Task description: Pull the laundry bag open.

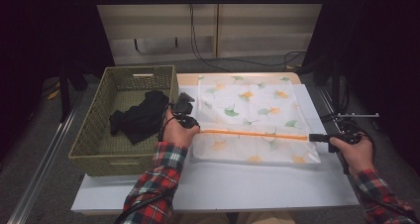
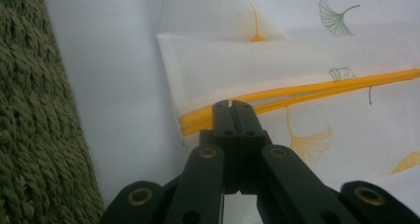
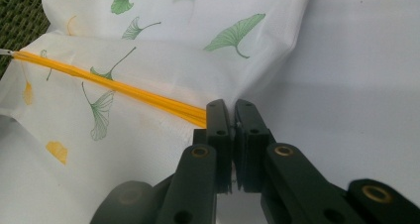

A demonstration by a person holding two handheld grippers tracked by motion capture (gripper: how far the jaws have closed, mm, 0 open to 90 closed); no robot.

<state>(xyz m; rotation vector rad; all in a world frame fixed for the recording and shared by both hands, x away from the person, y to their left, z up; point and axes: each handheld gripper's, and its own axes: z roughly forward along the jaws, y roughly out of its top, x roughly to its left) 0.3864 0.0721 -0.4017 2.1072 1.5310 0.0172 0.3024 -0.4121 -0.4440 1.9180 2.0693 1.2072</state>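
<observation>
Holding the mesh bag [image 1: 252,120] flat on the counter [image 1: 223,184], the left gripper [image 2: 231,105] and right gripper [image 3: 231,105] clamp opposite ends of its orange zipper [image 1: 255,134]. Next likely calls for opening it to load the black clothes [image 1: 141,117] from the basket [image 1: 94,130].

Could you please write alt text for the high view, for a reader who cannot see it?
Two hands stretch a white leaf-printed mesh bag flat on a white table, the left gripper and right gripper each shut on one end of its orange zipper. A green woven basket holding black clothing sits left.
</observation>
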